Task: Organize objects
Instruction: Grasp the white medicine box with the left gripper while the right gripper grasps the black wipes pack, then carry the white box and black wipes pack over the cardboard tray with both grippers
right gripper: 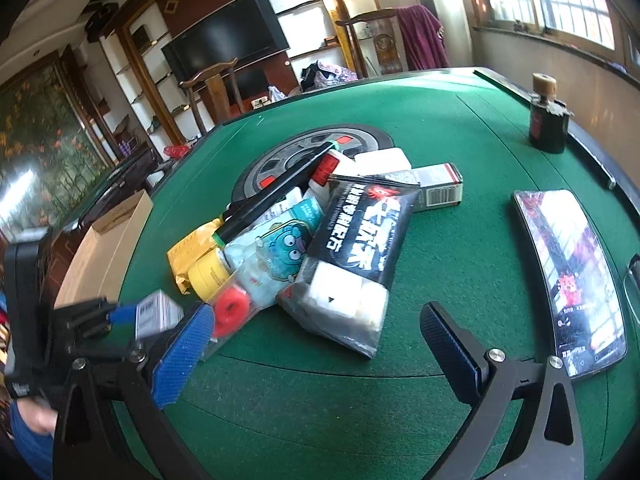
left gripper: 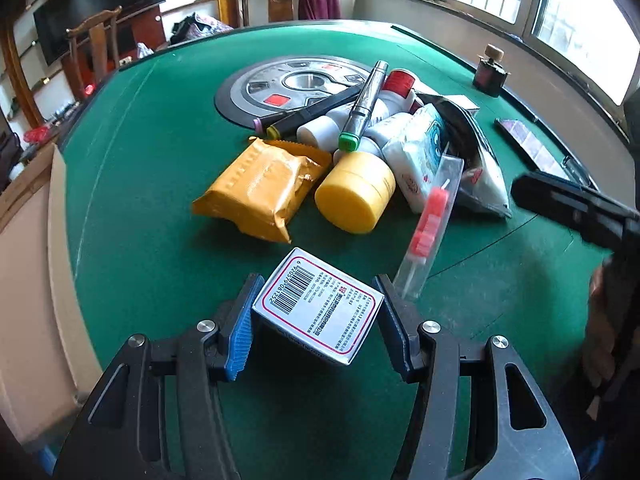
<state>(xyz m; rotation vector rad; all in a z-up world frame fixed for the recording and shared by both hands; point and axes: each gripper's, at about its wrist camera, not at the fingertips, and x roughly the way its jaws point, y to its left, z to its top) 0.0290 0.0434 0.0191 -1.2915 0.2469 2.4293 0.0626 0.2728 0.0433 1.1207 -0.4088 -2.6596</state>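
My left hand-held gripper [left gripper: 318, 312] clamps one small white barcoded carton [left gripper: 320, 306] just above the green felt worktop [left gripper: 140, 184]; my right hand-held gripper [right gripper: 316, 348] gapes wide, empty, before one yellow jar [left gripper: 354, 192] and one orange packet [left gripper: 260, 188].

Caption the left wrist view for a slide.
Left claw grips a small white barcode-printed cardboard box above the green felt table, near a pile with a yellow plastic jar.
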